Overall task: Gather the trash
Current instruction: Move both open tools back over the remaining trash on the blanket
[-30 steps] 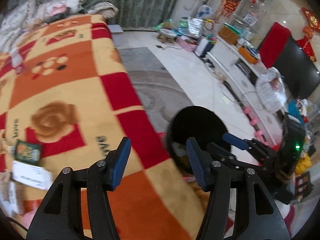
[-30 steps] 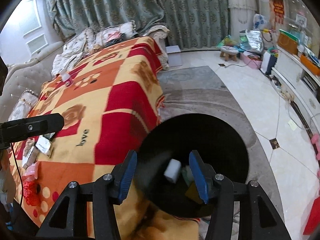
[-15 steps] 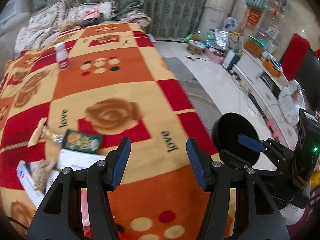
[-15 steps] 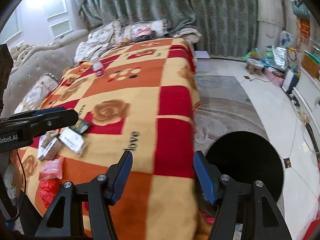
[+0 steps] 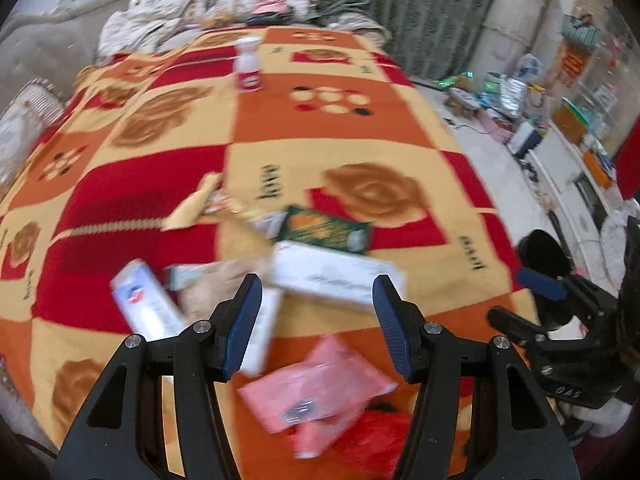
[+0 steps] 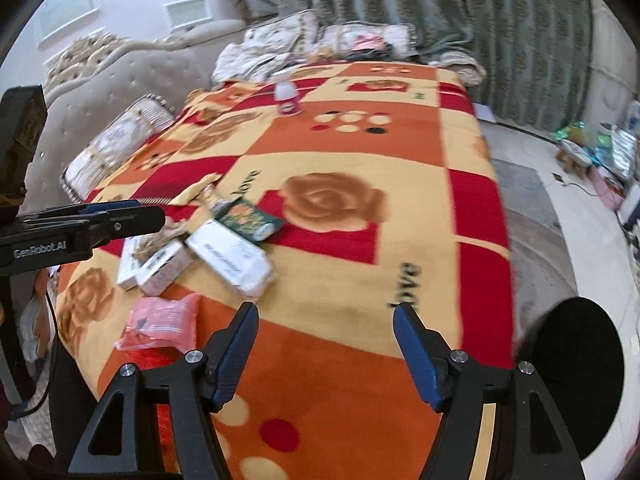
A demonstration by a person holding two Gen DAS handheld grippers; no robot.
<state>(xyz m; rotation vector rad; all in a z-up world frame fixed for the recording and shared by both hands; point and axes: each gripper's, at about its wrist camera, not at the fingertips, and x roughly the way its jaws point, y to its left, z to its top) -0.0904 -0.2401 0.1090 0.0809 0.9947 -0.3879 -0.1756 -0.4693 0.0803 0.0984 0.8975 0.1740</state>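
Both views are motion-smeared, so the print on the trash is unreadable. The pile sits on the near left of the blanket [image 6: 352, 248] — a white box [image 5: 336, 276], green packet [image 5: 326, 232], pink bag [image 5: 316, 392], with a red bag [image 5: 372, 436] mostly hidden behind the left gripper [image 5: 318, 320]. Its jaws are released, nothing between them. The right gripper [image 6: 326, 344] has jaws just widened, empty too. The black bin [image 6: 576, 376] is cut off at the right, on the floor. Far back: bottle [image 6: 288, 98], curtains [image 6: 460, 20].
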